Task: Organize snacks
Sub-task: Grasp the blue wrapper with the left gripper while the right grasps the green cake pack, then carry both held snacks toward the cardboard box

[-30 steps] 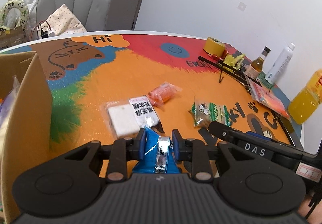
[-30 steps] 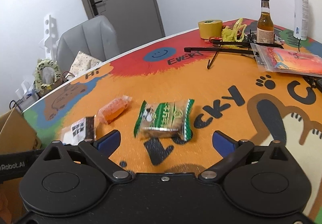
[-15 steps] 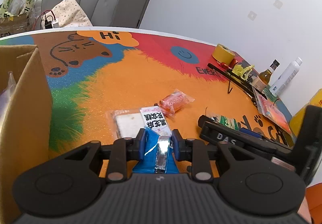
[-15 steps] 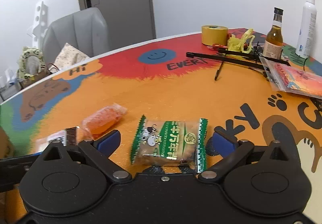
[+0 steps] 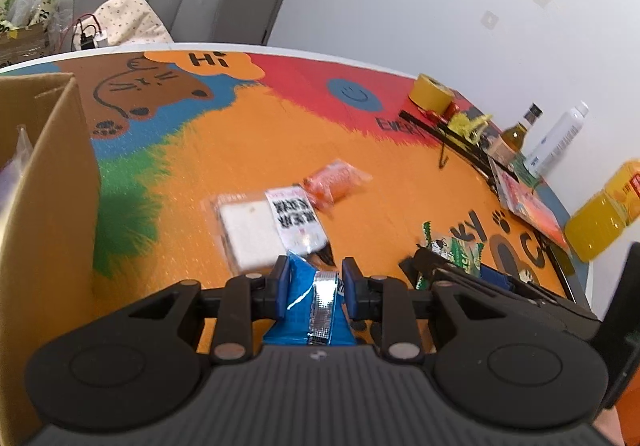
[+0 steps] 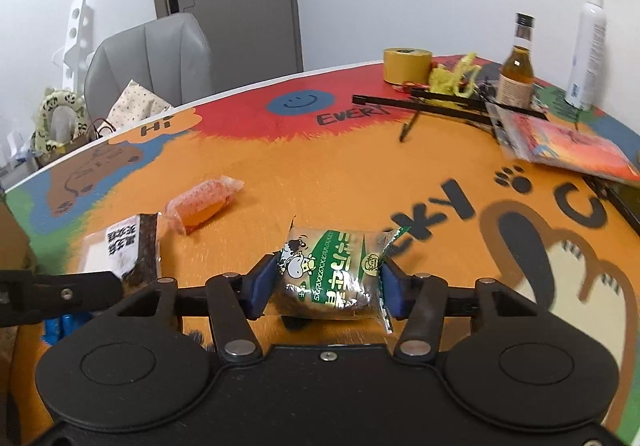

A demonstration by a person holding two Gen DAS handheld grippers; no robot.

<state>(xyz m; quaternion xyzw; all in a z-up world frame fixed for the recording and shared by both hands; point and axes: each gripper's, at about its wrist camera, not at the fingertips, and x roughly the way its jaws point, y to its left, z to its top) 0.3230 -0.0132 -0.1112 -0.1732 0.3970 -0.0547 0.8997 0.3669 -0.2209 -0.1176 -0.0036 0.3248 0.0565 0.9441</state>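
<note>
Nearest the left wrist camera, the left gripper (image 5: 313,282) has its fingers drawn narrow on a blue snack packet (image 5: 310,308) with a silver seam, the blue pads (image 5: 281,278) pressing its two sides. Just beyond it a clear-wrapped white snack with a black-and-white label (image 5: 266,226) lies flat on the table (image 5: 240,149), and an orange snack packet (image 5: 334,181) lies touching its far corner. At the table's left edge stands a cardboard box (image 5: 48,197), its wall close beside the left gripper.

Closest in the right wrist view, the right gripper (image 6: 327,286) has its fingers part-closed on a green-and-white snack packet (image 6: 332,270), each blue pad (image 6: 264,282) against one end of the wrapper. The packet is near the middle of the table, by the printed black letters. Toward the far edge sit a yellow tape roll (image 6: 406,63), a brown glass bottle (image 6: 518,69) and a white spray bottle (image 6: 588,49).
</note>
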